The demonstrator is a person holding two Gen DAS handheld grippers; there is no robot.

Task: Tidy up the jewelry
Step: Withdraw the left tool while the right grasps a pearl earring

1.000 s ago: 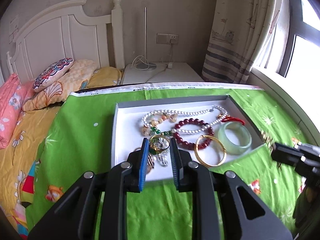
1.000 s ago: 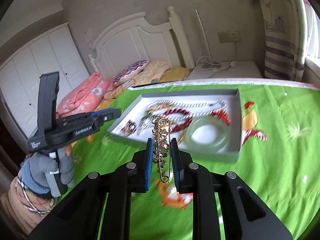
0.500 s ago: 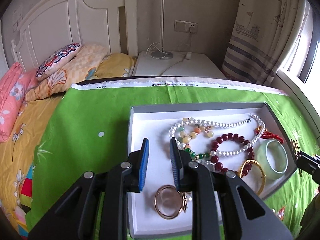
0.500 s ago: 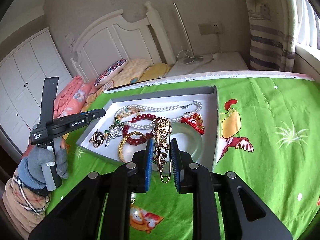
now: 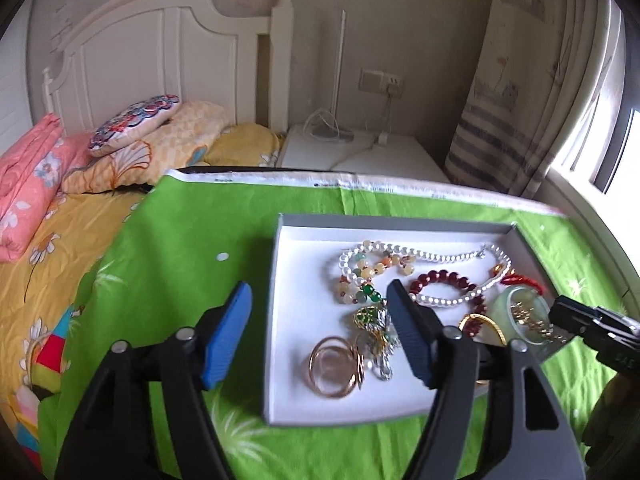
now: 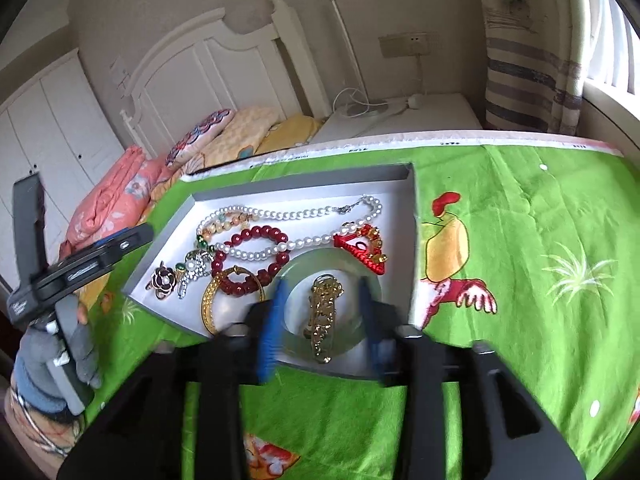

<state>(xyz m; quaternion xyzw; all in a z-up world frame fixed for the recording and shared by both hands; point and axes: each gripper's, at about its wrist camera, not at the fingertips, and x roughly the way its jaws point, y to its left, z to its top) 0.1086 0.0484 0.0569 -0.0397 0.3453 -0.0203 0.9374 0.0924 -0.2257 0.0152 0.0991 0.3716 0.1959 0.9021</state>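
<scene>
Gold brooch point(image 6: 323, 316) lying inside jade bangle point(image 6: 298, 280) at tray's point(image 6: 304, 186) five o'clock corner, right gripper point(image 6: 320, 322) jaws opening around it without touching, left gripper point(image 5: 320, 336) jaws opening, nothing held, above gold ring point(image 5: 334, 366).

Glossy red beads point(image 6: 250, 234), shiny gold brooch point(image 6: 323, 316), matt tray point(image 5: 298, 264)
</scene>
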